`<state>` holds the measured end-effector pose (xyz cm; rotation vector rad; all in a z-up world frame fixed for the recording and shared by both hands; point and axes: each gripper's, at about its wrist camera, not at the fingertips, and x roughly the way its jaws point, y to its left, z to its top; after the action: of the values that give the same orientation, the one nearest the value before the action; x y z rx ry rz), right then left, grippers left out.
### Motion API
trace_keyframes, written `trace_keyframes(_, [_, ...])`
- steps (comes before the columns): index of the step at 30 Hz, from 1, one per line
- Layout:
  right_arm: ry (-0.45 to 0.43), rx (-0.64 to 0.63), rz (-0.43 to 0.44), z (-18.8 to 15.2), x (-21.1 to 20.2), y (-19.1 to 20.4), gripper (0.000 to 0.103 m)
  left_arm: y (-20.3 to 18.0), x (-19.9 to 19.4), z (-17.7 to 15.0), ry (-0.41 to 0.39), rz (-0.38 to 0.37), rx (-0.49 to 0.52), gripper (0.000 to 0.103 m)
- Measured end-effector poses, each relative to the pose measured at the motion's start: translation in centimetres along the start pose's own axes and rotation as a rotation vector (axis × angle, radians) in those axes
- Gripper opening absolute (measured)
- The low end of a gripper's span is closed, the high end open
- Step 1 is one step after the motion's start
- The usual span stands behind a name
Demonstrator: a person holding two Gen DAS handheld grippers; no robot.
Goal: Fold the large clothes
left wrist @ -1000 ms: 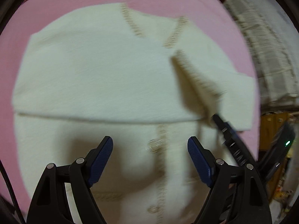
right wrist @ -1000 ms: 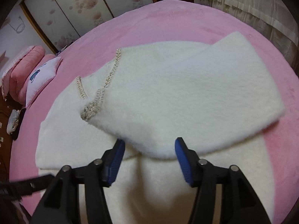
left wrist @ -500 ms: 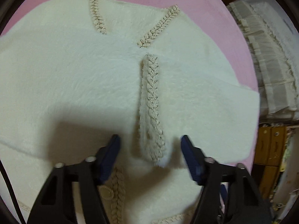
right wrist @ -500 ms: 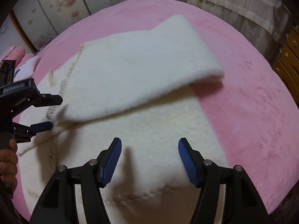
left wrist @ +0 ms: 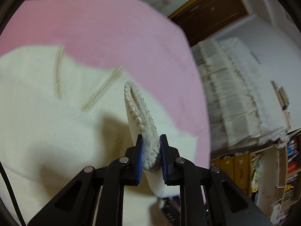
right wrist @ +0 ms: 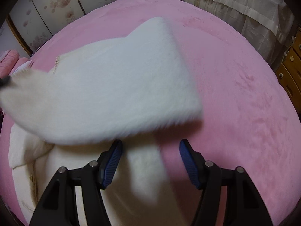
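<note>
A cream fluffy cardigan (left wrist: 47, 113) with braided trim lies on the pink bed. My left gripper (left wrist: 150, 148) is shut on the braided sleeve cuff (left wrist: 138, 111) and holds it lifted off the garment. In the right wrist view the lifted sleeve (right wrist: 112, 94) hangs blurred across the cardigan body (right wrist: 62, 162). My right gripper (right wrist: 150, 160) is open and empty, low over the cardigan's right edge, with a strip of cream fabric (right wrist: 146, 171) between its fingers.
The pink bedspread (right wrist: 235, 94) stretches to the right and far side. Cream frilled curtains (right wrist: 235, 3) and wooden drawers (right wrist: 289, 66) stand past the bed's right edge. Floral sliding doors (right wrist: 56, 5) are behind. Pink pillows (right wrist: 9, 62) lie far left.
My left gripper has closed on the sleeve cuff and raised it. The sleeve now swings up over the body. My right gripper has shifted toward the cardigan's right edge and stays open.
</note>
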<state>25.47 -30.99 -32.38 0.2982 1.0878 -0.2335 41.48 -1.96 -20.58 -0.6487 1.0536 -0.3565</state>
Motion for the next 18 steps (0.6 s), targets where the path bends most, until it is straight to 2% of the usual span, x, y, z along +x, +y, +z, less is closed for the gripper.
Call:
trace_keyframes(4, [-0.030,-0.076,-0.020,1.4,0.5,0.6,0.063,-1.8,-4.5,3.5,-0.151,-0.016,0.028,0.014])
trace_keyframes(6, [-0.034,-0.092,-0.022,1.6,0.5,0.8,0.063,-1.1,-7.0,4.3,-0.219,0.029,0.034,0.014])
trace_keyframes(8, [-0.042,-0.103,-0.022,1.4,0.5,1.0,0.063,0.3,-8.4,4.6,-0.257,0.128,0.050,0.014])
trace_keyframes(9, [-0.045,-0.107,-0.023,1.3,0.5,0.9,0.063,1.9,-8.6,4.4,-0.256,0.231,0.053,0.014])
trace_keyframes(10, [-0.052,-0.113,-0.023,1.0,0.5,0.9,0.063,2.9,-8.6,4.1,-0.248,0.272,0.049,0.014])
trace_keyframes(12, [-0.061,-0.126,-0.027,0.6,0.5,0.9,0.063,7.0,-7.4,2.7,-0.182,0.389,-0.004,0.014])
trace_keyframes(16, [-0.089,-0.165,-0.024,0.4,0.2,1.4,0.063,13.6,-3.6,-0.9,-0.024,0.551,-0.111,0.014])
trace_keyframes(18, [-0.098,-0.199,-0.013,0.6,0.2,1.7,0.063,16.2,-2.9,-2.4,0.001,0.577,-0.166,0.014])
